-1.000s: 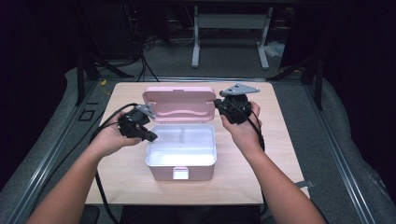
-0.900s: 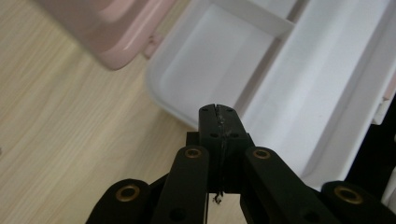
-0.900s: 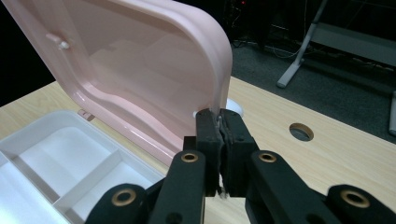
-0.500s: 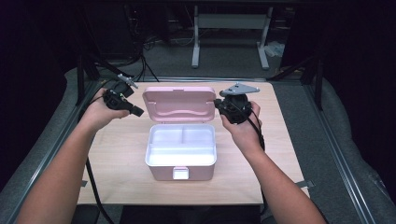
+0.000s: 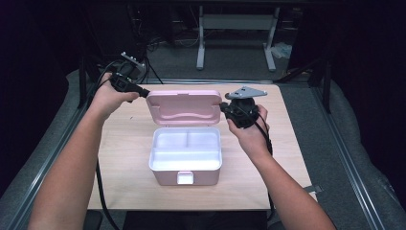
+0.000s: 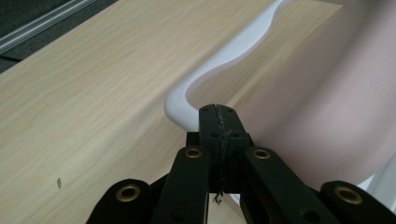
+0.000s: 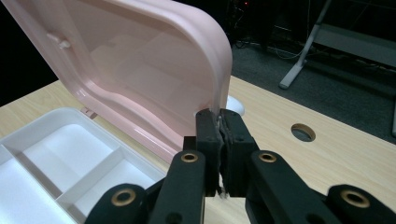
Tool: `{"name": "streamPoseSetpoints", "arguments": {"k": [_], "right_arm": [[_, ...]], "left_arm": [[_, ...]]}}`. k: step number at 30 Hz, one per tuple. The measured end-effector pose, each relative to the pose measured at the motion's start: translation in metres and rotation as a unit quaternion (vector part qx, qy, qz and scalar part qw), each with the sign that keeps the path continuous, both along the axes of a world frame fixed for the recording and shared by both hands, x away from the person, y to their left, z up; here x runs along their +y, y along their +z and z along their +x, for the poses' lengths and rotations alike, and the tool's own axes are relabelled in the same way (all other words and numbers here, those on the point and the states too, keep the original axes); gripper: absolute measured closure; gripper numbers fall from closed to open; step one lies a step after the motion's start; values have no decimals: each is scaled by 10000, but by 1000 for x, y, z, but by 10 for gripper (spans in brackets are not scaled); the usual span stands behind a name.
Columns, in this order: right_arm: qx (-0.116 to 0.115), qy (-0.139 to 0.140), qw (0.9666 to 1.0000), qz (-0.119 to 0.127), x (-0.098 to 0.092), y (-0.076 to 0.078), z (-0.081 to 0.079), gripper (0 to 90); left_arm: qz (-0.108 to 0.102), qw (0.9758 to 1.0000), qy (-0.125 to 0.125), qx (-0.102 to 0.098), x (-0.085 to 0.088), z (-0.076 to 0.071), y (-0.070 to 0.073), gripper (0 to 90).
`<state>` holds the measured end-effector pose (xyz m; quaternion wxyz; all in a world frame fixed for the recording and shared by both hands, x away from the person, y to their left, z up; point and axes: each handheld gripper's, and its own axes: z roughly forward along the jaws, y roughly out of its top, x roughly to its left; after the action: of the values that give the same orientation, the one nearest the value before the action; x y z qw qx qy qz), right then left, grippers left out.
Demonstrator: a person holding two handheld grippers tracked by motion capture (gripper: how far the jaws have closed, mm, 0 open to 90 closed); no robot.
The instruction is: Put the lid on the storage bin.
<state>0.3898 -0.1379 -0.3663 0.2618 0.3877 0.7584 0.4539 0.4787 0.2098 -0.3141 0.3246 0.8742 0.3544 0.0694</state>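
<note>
Dark floor and metal stands surround our wooden table (image 5: 124, 158). On it sits a pink box (image 5: 186, 155), its white divided tray facing up and its lid (image 5: 184, 108) raised behind it. Our left gripper (image 5: 142, 94) hangs at the lid's left edge, jaws pressed together on nothing, tips just beside the lid. Our right gripper (image 5: 223, 107) meets the lid's right edge; whether it pinches the rim, we cannot tell.
</note>
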Motion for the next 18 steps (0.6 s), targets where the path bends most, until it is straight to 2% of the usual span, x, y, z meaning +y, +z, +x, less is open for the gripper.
{"name": "streamPoseSetpoints", "arguments": {"k": [4,6,11,14,18], "right_arm": [[75,129,9999,66,-4,0,-3,864],[79,192,9998,73,-6,-1,-7,860],[-1,297,9992,268,-20,-7,-26,857],[19,195,9989,425,-33,-11,-36,859],[130,12,9984,552,-50,-15,-35,859]], "left_arm": [[26,9999,-103,-18,-1,-6,1,900],[-45,9998,-190,-5,-2,-10,1,900],[-2,9994,-332,-72,-4,-22,-3,900],[103,9989,-446,-40,-5,-27,-9,900],[94,9982,-587,-32,-6,-40,-21,900]]}}
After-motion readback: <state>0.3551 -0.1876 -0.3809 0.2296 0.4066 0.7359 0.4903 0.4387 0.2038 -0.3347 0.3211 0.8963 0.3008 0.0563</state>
